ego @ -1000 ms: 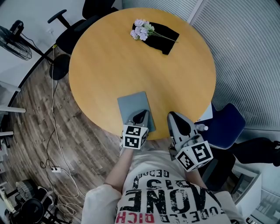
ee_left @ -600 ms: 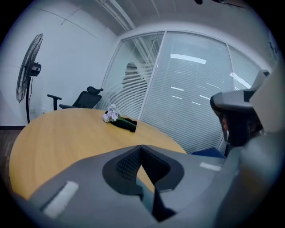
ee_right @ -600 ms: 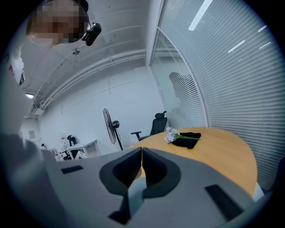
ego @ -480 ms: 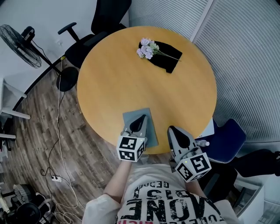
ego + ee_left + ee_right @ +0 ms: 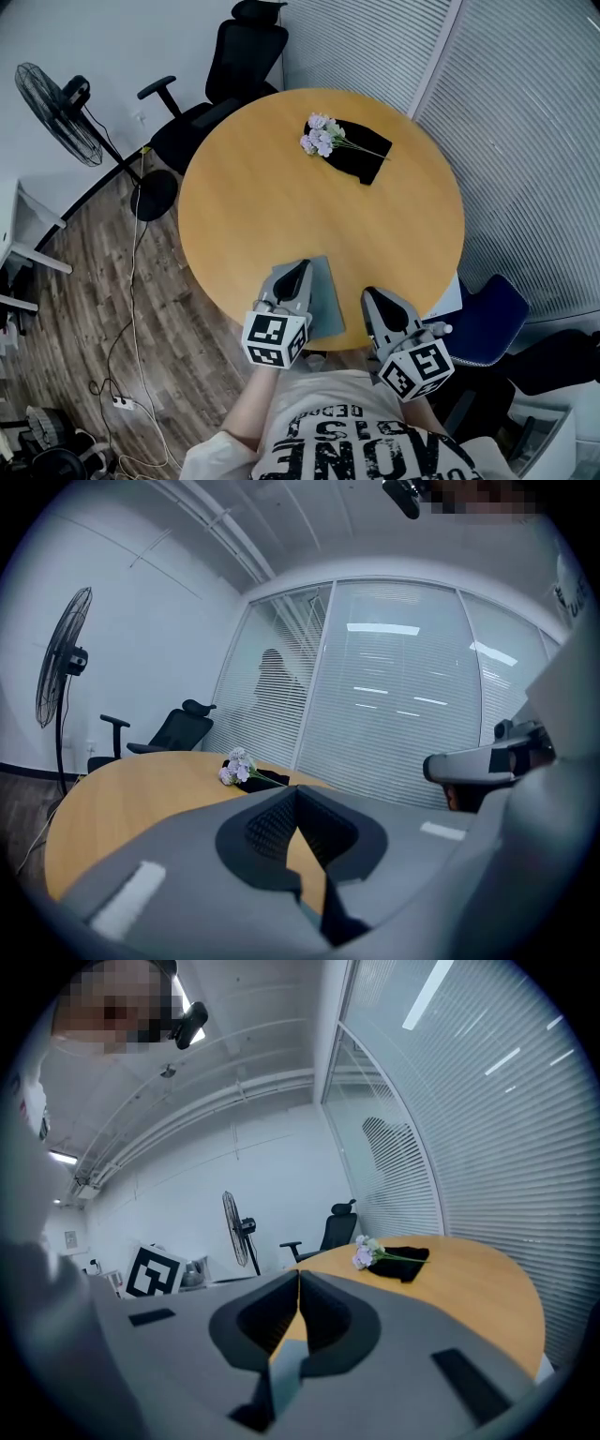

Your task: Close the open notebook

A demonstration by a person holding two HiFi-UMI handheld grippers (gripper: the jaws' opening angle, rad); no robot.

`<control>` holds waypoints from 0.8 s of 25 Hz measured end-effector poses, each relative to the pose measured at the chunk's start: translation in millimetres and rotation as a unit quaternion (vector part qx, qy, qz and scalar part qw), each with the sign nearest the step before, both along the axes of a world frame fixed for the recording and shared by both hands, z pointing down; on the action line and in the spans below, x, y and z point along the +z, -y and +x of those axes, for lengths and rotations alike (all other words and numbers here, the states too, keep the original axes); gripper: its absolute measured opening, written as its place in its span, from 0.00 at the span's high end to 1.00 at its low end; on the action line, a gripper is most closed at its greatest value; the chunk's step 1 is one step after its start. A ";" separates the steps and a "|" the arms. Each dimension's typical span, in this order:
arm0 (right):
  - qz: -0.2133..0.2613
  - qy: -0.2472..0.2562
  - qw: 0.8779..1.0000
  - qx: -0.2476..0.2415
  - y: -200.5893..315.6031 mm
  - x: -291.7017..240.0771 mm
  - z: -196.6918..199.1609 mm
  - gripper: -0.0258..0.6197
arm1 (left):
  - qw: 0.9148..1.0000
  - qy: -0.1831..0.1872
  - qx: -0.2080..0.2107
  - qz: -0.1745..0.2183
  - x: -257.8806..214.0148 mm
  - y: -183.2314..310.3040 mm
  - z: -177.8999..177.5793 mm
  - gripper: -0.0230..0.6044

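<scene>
Left tool (image 5: 302, 270) closed, empty; lifting it clear of shut notebook (image 5: 328, 302) at worktop's (image 5: 281, 202) near edge, task apparently finishing.

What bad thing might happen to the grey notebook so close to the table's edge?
The notebook lies closed right by the near rim of the table. The left hand-held gripper, jaws shut and empty, hangs over it; a careless dip might knock it to the floor. The right hand-held gripper close beside could nudge it too.
</scene>
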State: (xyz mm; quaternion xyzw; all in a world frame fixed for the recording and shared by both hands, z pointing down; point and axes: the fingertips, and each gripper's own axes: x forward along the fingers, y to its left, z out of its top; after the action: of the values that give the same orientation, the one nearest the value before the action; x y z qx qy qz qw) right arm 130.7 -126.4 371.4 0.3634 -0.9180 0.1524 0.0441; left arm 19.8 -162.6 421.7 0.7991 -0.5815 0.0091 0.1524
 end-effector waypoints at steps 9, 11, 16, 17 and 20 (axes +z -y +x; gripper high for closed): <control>0.010 -0.006 1.000 0.017 -4.4 -13.0 -10.1 0.94 | 0.999 0.001 -0.002 0.044 -42.7 -16.3 -23.2 0.95; 0.014 -0.004 1.000 0.022 -4.2 -19.5 -14.6 0.94 | 0.999 0.001 -0.003 0.054 -52.6 -21.3 -30.4 0.95; 0.025 0.001 0.999 0.028 -9.5 -33.9 -29.2 0.94 | 0.997 0.005 -0.007 0.073 -75.3 -35.3 -50.6 0.95; 0.027 0.002 0.999 0.029 -10.8 -35.7 -31.8 0.94 | 0.997 0.004 -0.007 0.076 -78.3 -37.9 -53.9 0.95; 0.035 0.002 0.999 0.030 -16.2 -44.0 -40.2 0.94 | 0.996 0.007 -0.009 0.084 -85.8 -46.6 -64.3 0.95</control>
State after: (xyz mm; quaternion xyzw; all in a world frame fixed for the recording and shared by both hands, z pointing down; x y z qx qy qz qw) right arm 90.5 -110.1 327.4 0.3919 -0.9115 0.1225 0.0249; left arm -44.5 -116.1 336.0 0.8035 -0.5888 -0.0354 0.0810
